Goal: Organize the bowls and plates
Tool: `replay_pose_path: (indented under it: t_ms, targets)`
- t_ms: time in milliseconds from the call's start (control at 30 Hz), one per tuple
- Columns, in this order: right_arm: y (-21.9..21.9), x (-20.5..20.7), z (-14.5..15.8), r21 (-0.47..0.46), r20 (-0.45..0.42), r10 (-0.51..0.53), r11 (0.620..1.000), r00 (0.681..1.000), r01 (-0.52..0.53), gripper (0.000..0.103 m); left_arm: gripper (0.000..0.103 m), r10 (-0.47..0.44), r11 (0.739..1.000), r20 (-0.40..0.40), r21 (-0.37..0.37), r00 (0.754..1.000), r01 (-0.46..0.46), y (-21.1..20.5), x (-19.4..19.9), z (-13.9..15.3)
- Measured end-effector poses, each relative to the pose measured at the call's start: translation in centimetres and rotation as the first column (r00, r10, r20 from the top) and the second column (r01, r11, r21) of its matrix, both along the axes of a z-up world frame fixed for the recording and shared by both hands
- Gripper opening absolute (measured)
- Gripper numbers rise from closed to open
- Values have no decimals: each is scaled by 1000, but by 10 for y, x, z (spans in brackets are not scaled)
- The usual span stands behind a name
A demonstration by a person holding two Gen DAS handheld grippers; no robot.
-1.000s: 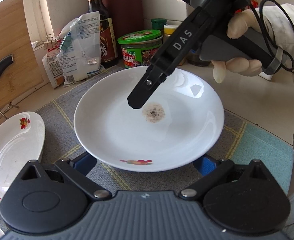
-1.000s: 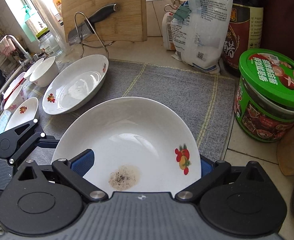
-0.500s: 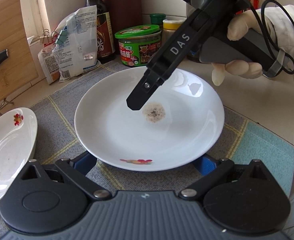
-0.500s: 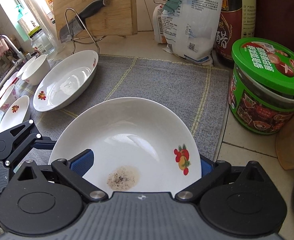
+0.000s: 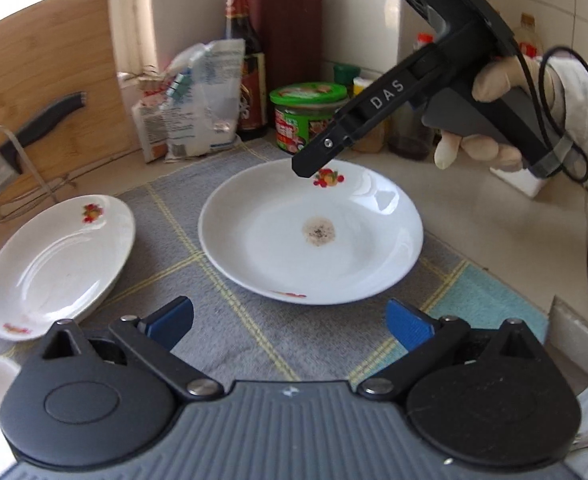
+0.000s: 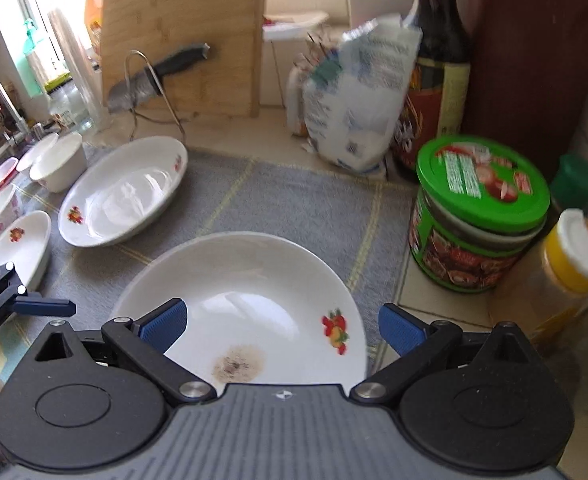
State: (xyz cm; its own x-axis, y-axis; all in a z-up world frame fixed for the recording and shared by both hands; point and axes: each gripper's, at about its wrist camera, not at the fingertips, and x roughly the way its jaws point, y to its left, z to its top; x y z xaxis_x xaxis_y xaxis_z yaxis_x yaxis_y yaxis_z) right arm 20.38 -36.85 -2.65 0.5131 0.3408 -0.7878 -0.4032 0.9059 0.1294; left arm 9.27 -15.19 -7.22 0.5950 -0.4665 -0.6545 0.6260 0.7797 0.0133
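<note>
I am looking at the plate (image 5: 309, 236) lying on the mat (image 5: 230, 320) at twelve o'clock from my left gripper (image 5: 290, 324). A second plate (image 5: 58, 264) is sitting at ten o'clock, apart from it. At one o'clock, beyond the mat, the jar (image 5: 307, 114) is standing beside the bottle (image 5: 246, 76), with the bag (image 5: 198, 104) at eleven.

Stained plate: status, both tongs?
Left tongs open, short of the stained plate. Right tongs open, above its far rim. Plate flat on the mat. Oval plate alongside, apart; nothing in the way.
</note>
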Motion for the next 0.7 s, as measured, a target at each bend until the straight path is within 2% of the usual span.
replay_pose_path:
  t_ms: [167, 267, 400, 700]
  targets:
    - [36, -27, 22, 22, 70, -2, 1000, 998, 0, 103, 102, 85, 995, 14, -56, 996, -84, 33, -24, 26]
    - [60, -42, 26, 42, 79, -14, 999, 997, 11, 103, 102, 142, 988, 23, -63, 990, -140, 58, -33, 35]
    - [95, -58, 26, 72, 67, -24, 997, 997, 19, 103, 102, 191, 979, 22, -83, 981, -189, 95, -45, 40]
    - [165, -76, 3, 99, -3, -12, 995, 1000, 12, 103, 102, 267, 963, 2, -46, 964, -266, 169, -67, 28]
